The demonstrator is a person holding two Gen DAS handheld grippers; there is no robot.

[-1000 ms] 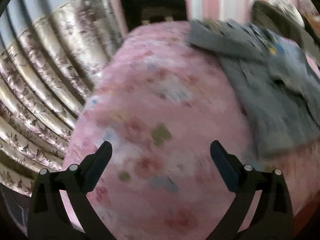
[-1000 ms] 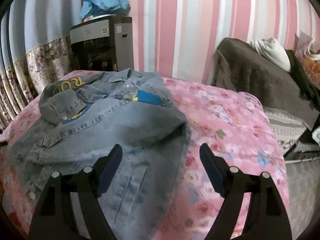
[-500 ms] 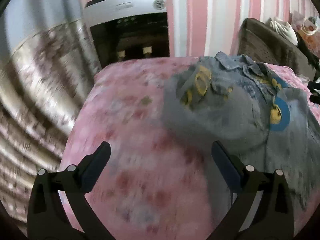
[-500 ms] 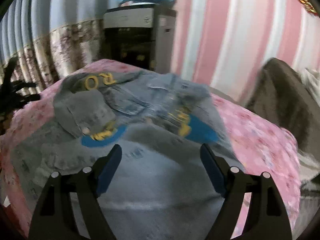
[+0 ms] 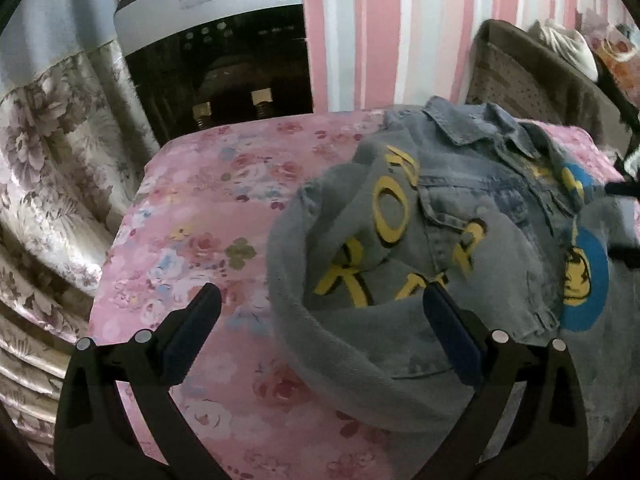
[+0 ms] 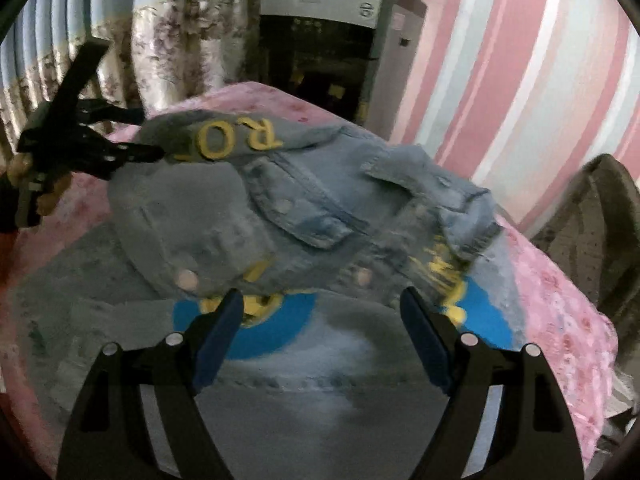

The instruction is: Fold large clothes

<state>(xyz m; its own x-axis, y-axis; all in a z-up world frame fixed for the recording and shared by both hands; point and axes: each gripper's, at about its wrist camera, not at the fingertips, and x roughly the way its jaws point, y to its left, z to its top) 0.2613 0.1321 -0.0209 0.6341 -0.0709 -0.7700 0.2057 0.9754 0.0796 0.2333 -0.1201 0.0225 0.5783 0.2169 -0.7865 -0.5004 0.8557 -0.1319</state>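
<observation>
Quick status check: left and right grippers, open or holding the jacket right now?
Left gripper: open, holding nothing, at the folded edge of the denim jacket.
Right gripper: open, empty, over the jacket.

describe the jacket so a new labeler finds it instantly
Start at the bed with the pink floral cover. The denim jacket lies crumpled on it, in front of the water dispenser. It alone is grey-blue denim, with yellow letters and a blue circle patch.

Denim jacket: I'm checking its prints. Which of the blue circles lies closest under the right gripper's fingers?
The blue circle by the right gripper's left finger; the other blue circle lies past the right finger.
</observation>
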